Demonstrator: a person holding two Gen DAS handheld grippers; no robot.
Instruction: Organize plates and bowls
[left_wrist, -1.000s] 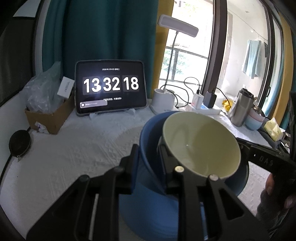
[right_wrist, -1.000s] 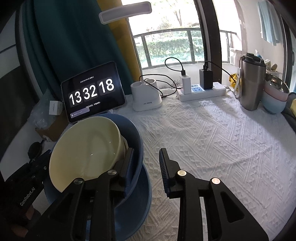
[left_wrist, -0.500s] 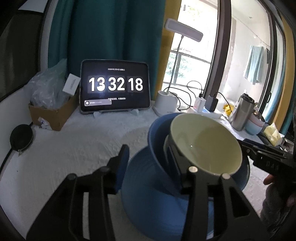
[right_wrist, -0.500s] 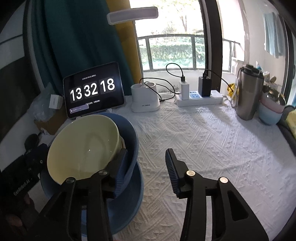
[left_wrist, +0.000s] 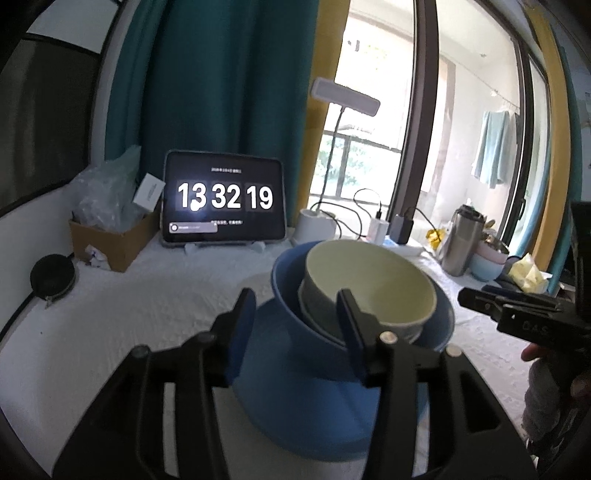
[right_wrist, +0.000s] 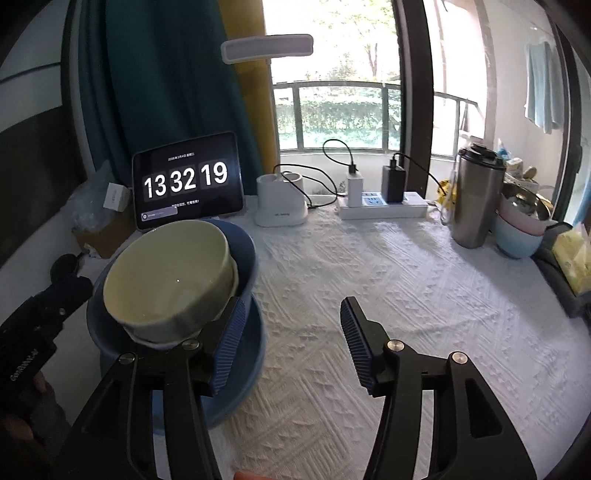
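Nesting: one cream bowl (left_wrist: 369, 291) inside one blue bowl (left_wrist: 291, 306), on one blue plate (left_wrist: 295, 406); two hand-held grippers, left (left_wrist: 295, 328) and right (right_wrist: 291, 332), both spread, empty.

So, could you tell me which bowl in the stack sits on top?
The cream bowl, tilted inside the blue bowl, which sits on the blue plate.
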